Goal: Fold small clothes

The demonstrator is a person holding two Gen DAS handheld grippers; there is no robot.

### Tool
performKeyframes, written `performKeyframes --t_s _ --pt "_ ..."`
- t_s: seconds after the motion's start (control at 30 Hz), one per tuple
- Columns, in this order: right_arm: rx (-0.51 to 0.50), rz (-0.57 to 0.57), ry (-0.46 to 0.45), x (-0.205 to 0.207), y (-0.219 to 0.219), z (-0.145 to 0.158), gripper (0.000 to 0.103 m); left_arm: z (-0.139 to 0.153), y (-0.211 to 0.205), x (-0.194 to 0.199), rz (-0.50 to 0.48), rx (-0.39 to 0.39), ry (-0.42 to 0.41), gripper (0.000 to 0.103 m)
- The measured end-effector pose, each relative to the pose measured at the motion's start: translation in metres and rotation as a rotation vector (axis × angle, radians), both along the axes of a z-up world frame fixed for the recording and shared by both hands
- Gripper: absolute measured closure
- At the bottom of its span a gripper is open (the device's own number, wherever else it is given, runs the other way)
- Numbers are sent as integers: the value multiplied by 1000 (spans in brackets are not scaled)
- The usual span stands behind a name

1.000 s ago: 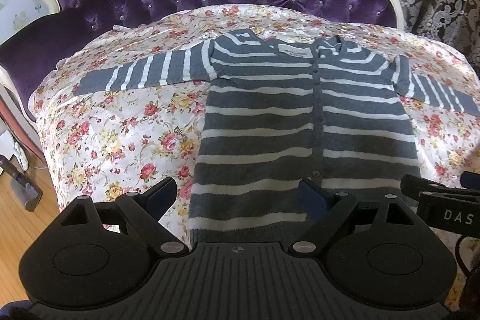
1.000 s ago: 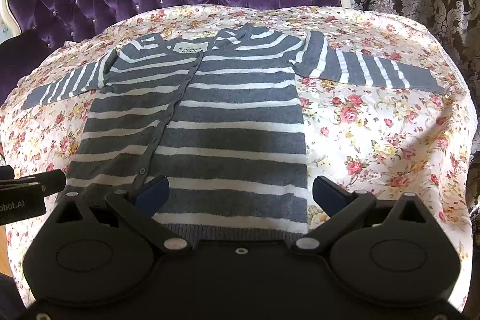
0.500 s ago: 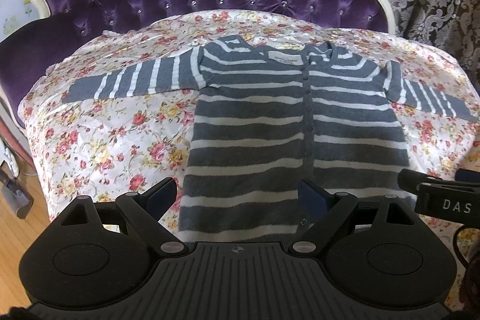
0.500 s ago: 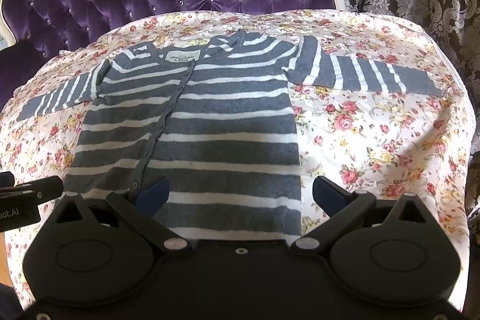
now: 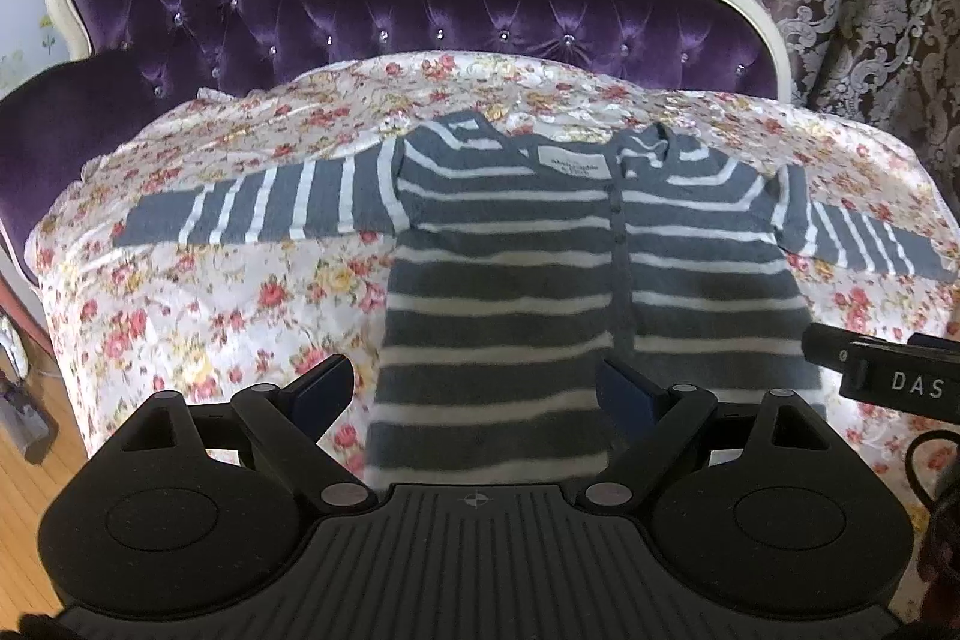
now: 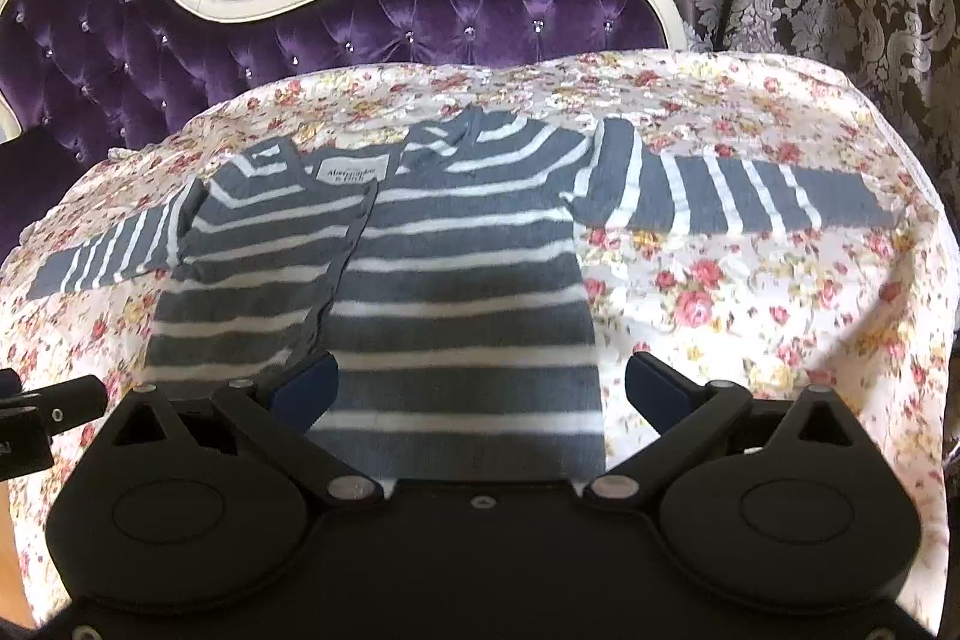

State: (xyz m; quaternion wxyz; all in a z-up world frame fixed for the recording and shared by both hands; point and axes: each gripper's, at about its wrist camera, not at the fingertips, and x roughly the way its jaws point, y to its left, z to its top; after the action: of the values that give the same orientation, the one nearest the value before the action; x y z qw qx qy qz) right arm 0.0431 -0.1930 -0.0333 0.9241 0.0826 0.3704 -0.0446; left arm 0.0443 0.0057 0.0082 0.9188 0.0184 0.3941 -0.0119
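Floral sheet (image 5: 180,304) over the purple tufted sofa (image 5: 300,10) carries a flat striped cardigan (image 5: 510,292); both tongs (image 5: 474,391) (image 6: 480,388) gape empty.

Quick look at my rig: both tools are matte black plastic. My left tool (image 5: 471,388) has two big round housings with shallow dished discs, triangle cutouts above them, and a ribbed deck with a tiny crosshair mark in the middle. Silver pivot pins sit on the linkage arms, and the fingertips (image 5: 318,388) wear dark blue pads. My right tool (image 6: 480,388) is the same build but with a smooth deck. From the left camera its side reads "DAS" in white, with a black cable looping below.
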Motion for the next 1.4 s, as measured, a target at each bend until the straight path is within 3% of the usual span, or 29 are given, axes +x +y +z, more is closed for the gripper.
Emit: performKeyframes --t_s 0.27,0.57,0.97,1.2,1.4 --pt "56 1 -20 28 -6 -1 2 4 2 22 -2 19 -13 15" --pt "39 10 -34 53 -3 -7 2 -1 5 48 2 42 7 15" --pt "231 18 -35 94 -24 -13 1 -1 9 83 6 60 19 15" --pt "158 1 -76 119 -21 -12 1 -1 18 107 17 50 25 15" --pt "127 22 -111 134 -19 -20 1 -9 34 122 3 -51 18 15"
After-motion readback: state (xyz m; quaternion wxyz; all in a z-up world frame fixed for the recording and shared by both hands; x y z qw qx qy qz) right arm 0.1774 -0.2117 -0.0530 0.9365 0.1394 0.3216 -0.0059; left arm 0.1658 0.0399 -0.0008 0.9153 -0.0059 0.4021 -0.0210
